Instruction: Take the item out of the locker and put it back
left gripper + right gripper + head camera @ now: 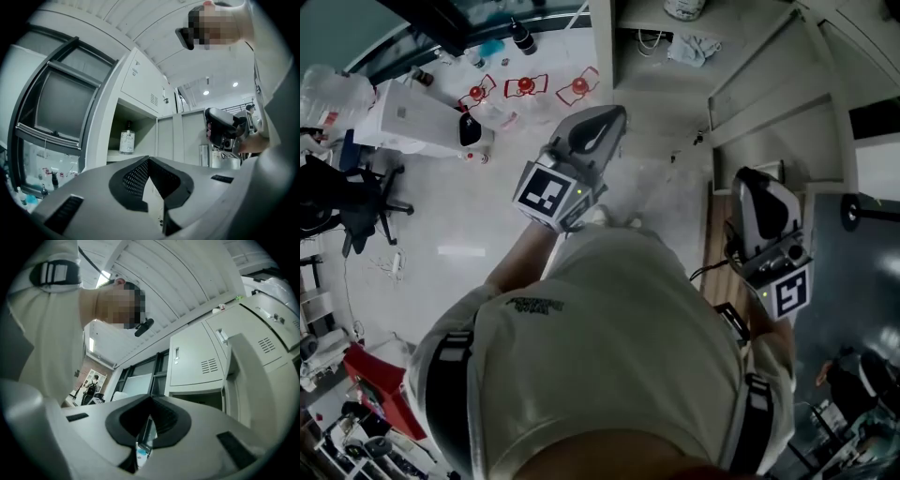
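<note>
A clear bottle with a pale label stands upright on the shelf of an open locker compartment, seen in the left gripper view. My left gripper is held in front of that compartment, well short of the bottle, jaws shut and empty; from the head view the left gripper points toward the lockers. My right gripper hangs at the right, close to the locker front. The right gripper is shut with nothing in it and faces closed locker doors above a dark open compartment.
An open locker door stands at the right. A crumpled cloth lies on a locker shelf. On the floor are red objects, a white box and a black office chair. A dark-framed window is left of the lockers.
</note>
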Motion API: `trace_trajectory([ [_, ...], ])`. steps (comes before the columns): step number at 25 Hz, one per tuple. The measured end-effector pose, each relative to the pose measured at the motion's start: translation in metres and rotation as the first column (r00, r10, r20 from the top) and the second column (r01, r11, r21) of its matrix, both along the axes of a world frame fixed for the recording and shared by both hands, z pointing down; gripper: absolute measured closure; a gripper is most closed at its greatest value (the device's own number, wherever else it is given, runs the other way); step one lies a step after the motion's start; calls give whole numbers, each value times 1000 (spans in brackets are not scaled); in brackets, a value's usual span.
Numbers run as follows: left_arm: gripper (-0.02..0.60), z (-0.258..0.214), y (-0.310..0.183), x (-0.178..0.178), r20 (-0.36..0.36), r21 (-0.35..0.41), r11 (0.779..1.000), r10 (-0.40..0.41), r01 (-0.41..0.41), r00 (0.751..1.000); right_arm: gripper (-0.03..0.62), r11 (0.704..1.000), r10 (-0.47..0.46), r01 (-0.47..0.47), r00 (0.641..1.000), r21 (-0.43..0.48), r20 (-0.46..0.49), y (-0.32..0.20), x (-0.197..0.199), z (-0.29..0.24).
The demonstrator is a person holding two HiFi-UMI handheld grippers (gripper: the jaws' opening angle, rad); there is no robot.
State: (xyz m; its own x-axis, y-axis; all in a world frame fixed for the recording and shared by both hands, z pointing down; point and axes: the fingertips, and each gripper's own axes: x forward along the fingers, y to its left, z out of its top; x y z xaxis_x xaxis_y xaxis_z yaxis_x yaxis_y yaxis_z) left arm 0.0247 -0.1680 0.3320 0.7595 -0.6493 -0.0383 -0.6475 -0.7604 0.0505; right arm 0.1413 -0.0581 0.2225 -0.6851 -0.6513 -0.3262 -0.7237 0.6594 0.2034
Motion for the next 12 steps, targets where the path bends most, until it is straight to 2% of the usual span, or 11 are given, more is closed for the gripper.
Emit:
trace_trajectory([
  [4,571,-18,-1,-8,-7,39,999,-26,27,1000,591,995,80,-80,997,-63,-11,-36,-16,8],
  [8,571,-21,0,-10,16,68,996,-57,56,998,591,957,205,-200,979,-208,-1,-72,-20,35],
  [12,571,-17,3,-11,16,62,996,-66,65,998,590,949,200,-184,979,-254,38,-83,-39,44],
])
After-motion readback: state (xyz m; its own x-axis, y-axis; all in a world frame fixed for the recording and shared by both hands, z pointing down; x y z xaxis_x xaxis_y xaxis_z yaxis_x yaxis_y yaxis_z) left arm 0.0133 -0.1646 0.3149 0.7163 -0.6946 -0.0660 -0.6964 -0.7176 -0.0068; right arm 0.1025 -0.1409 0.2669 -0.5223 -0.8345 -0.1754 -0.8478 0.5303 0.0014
